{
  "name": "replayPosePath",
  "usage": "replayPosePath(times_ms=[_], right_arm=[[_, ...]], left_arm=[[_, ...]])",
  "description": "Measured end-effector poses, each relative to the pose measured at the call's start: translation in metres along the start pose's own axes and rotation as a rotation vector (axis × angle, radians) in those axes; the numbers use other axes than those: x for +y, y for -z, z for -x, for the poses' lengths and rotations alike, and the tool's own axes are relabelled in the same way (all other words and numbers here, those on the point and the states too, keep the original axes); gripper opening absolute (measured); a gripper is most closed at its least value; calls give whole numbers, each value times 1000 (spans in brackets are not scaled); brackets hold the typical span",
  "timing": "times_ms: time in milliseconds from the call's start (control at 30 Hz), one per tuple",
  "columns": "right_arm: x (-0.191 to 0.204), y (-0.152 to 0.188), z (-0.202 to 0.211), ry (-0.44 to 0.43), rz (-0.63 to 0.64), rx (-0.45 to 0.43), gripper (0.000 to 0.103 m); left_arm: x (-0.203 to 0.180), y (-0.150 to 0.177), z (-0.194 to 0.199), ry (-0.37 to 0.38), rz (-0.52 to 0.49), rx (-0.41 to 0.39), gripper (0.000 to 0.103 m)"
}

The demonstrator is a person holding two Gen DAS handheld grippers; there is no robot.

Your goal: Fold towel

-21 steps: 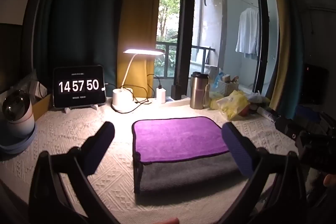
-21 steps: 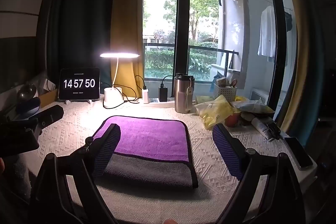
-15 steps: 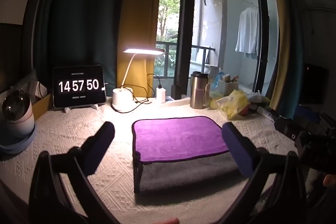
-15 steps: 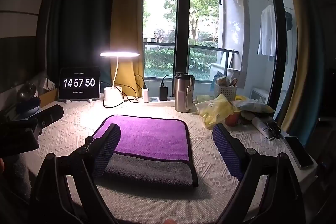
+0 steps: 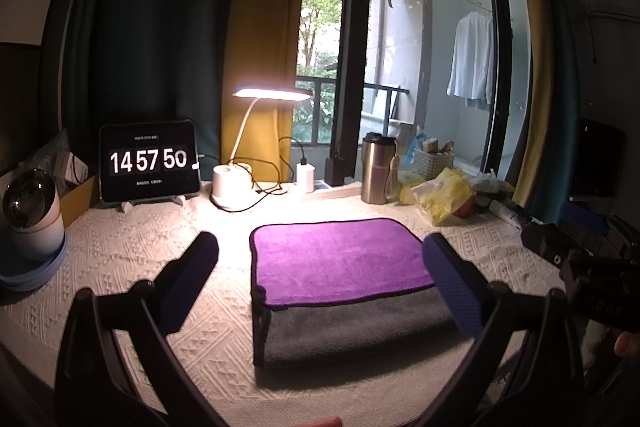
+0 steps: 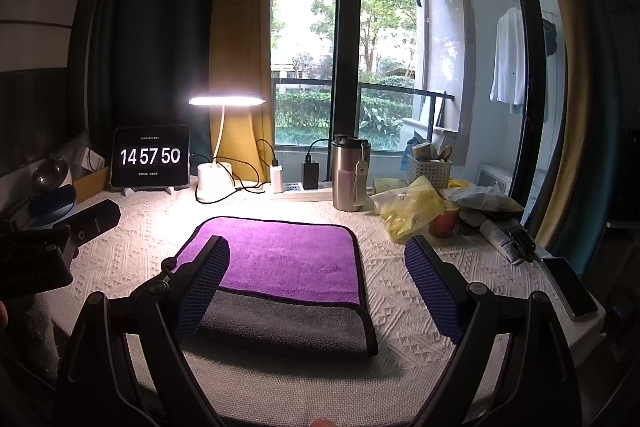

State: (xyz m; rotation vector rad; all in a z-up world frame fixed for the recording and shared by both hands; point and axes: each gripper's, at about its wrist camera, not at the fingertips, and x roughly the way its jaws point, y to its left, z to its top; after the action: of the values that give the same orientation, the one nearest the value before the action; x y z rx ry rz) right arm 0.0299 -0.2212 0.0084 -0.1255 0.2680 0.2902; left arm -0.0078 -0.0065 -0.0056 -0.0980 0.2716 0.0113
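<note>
The towel [image 5: 340,267] lies flat in the middle of the desk [image 5: 132,247], already doubled once: a purple layer covers the far part and a grey strip of the layer beneath shows along the near edge, so the upper edge stops short of the lower one. A small hanging loop [image 5: 260,297] sits at its near left corner. The left claw [image 5: 320,283] hovers above the desk with its jaws spread wide and nothing between them, the towel's left edge framed in the gap; the right claw [image 6: 316,291] is likewise wide and empty, its left finger over the towel's near left part. Further out stand a desk lamp [image 5: 256,131], a clock tablet [image 5: 149,161], a steel tumbler [image 5: 376,169] and a yellow bag [image 5: 440,193]. Another fold seems likely, and the risks I see are these: a claw pinching only the purple top layer would peel the stack apart; uneven lifts by the two claws would skew the already offset edges further; and a high sweep toward the far side could snag the lamp cable [image 5: 260,187] or nudge the tumbler.
</note>
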Motion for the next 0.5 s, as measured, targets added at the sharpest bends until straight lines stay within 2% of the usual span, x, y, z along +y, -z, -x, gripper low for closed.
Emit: replayPosePath(times_ms=[167, 433, 500], right_arm=[[-3, 5, -3, 0, -6, 11, 92], [-11, 9, -21, 11, -26, 69, 92], [-13, 11, -27, 10, -32, 87, 92]], left_arm=[[0, -4, -11, -8, 0, 26, 103], [7, 8, -35, -15, 16, 125, 103], [6, 11, -43, -8, 20, 112, 103]])
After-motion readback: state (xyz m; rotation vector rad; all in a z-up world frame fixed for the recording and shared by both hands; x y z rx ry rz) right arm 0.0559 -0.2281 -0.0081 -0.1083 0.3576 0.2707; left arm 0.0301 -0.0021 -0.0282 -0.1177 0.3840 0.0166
